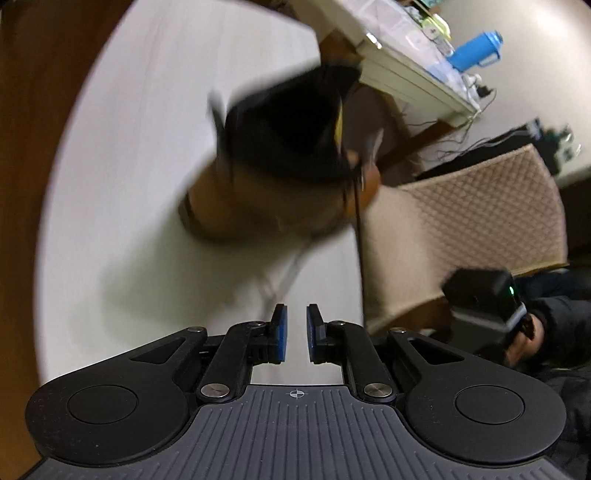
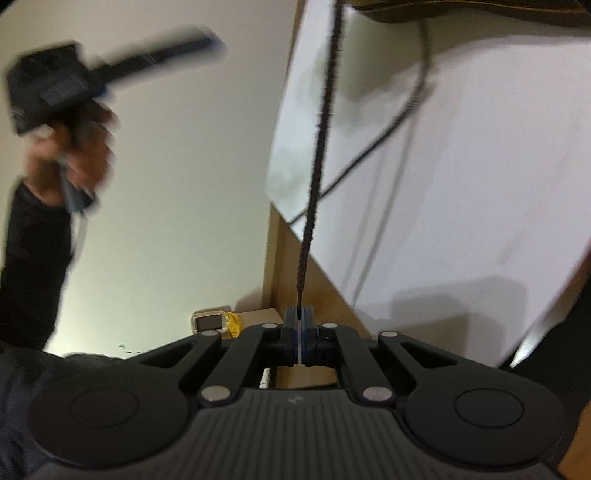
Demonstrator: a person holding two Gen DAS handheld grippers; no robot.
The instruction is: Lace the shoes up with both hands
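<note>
A brown and black shoe [image 1: 273, 173] lies blurred on the white round table [image 1: 129, 147] ahead of my left gripper [image 1: 294, 317], which is open and empty just above the table. A dark lace [image 1: 356, 206] runs from the shoe off the table's edge. My right gripper [image 2: 298, 314] is shut on the tip of that dark lace [image 2: 321, 140] and holds it taut, stretched back toward the shoe's sole [image 2: 461, 11] at the top edge. A second lace end [image 2: 399, 114] lies slack on the table. The right gripper also shows in the left wrist view [image 1: 484, 295].
A quilted beige seat [image 1: 480, 206] stands beside the table. A white desk [image 1: 406, 74] with a blue jug [image 1: 476, 51] is farther back. In the right wrist view the left gripper [image 2: 110, 70], held by a hand, is up at the left, with a wooden panel [image 2: 288, 258] below the table [image 2: 480, 184].
</note>
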